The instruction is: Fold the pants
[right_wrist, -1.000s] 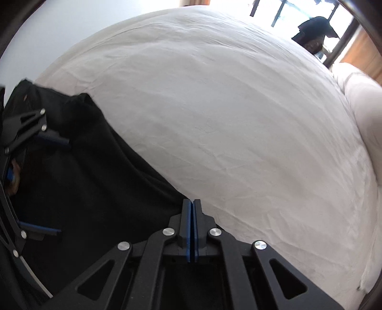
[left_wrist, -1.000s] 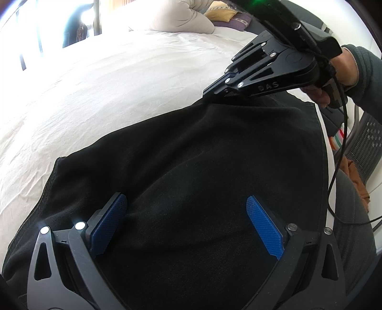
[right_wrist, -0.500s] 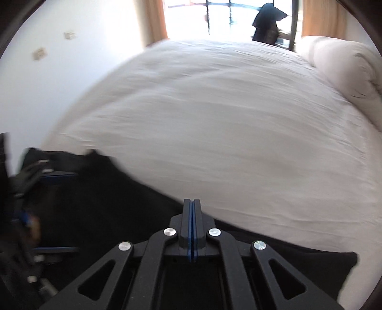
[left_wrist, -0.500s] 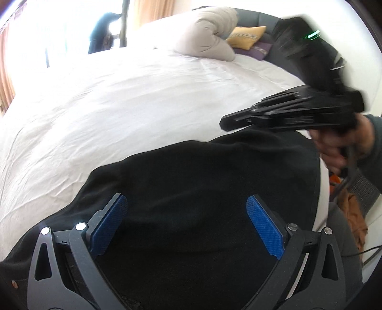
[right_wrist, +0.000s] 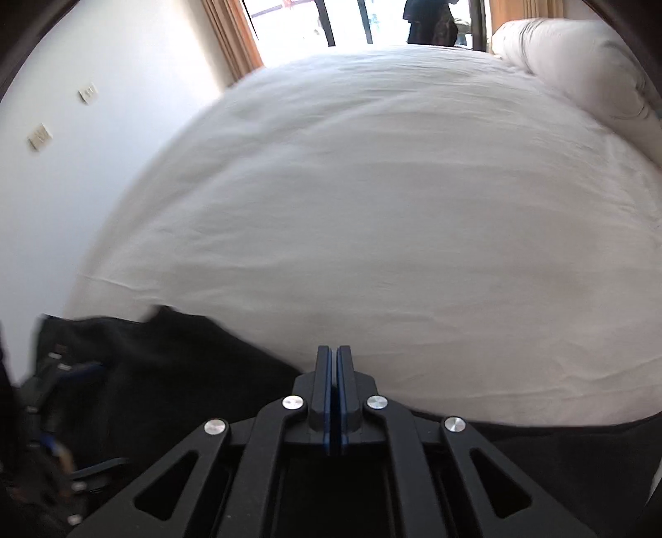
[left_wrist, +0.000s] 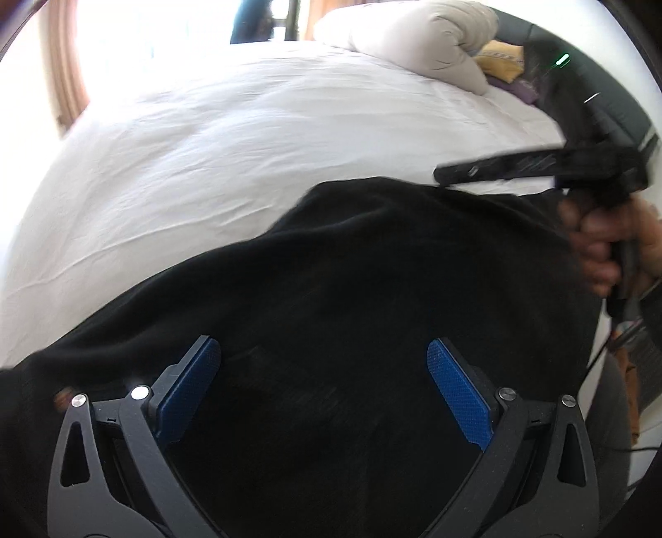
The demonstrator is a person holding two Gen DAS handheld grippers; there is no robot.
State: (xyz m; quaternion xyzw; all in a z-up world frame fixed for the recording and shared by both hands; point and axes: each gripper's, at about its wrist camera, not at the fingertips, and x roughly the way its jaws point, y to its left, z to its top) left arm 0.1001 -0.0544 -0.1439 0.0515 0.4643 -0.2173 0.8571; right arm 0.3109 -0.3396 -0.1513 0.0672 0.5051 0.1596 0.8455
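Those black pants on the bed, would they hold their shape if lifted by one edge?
Probably not. The black pants drape in soft folds over the bed, so they likely sag. With the right gripper pinching one spot, the rest would probably hang.

White bed point(right_wrist: 413, 207), sunlit window point(right_wrist: 351, 20)

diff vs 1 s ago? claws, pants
Right claw lifted off the far edge of the black pants, still shut and blurred in motion; whether it holds fabric is unclear. The pants edge now bulges up. Left claw stayed wide open over the pants. White bed unchanged.
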